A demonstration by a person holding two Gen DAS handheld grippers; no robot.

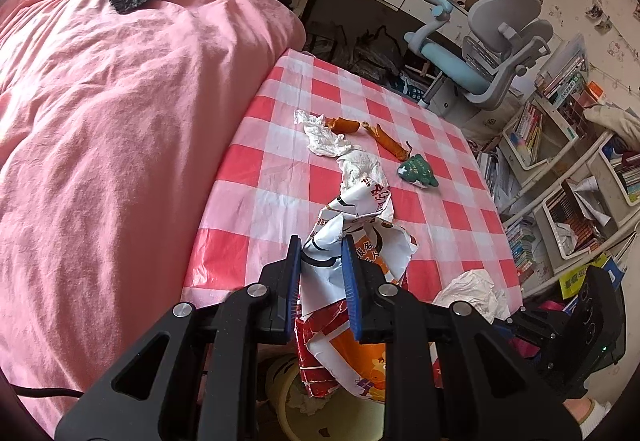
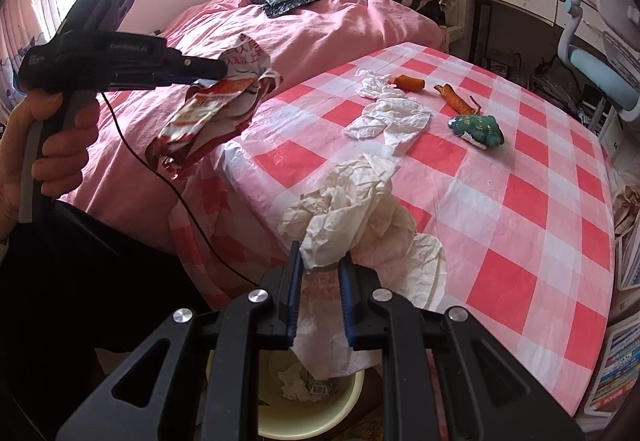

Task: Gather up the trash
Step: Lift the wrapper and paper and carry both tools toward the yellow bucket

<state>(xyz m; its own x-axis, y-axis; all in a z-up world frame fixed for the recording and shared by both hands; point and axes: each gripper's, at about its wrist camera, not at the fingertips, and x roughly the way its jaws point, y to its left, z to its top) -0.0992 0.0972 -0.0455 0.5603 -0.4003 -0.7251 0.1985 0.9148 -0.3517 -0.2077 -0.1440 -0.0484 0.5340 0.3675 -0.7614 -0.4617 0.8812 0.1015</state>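
Left claw (image 1: 320,273), in its own view, has its blue pads pinched on a crumpled wrapper (image 1: 352,237) lifted off the checked table (image 1: 460,241), the bin (image 1: 292,413) waiting just below for the drop. From the right view, the right claw (image 2: 320,281) grips a wad of paper (image 2: 352,201) at the table's near edge, above the same bin (image 2: 304,397), seemingly so both pieces can fall straight in, while tissues (image 2: 384,113), peels (image 2: 456,99) and a green wrapper (image 2: 476,129) lie farther back on the cloth, uncollected

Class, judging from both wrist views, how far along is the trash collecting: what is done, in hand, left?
Done: some crumpled scraps lie in the bin. In hand: the left gripper is shut on a snack wrapper; the right gripper on crumpled paper. Left on the table: tissues, orange peels, green wrapper.
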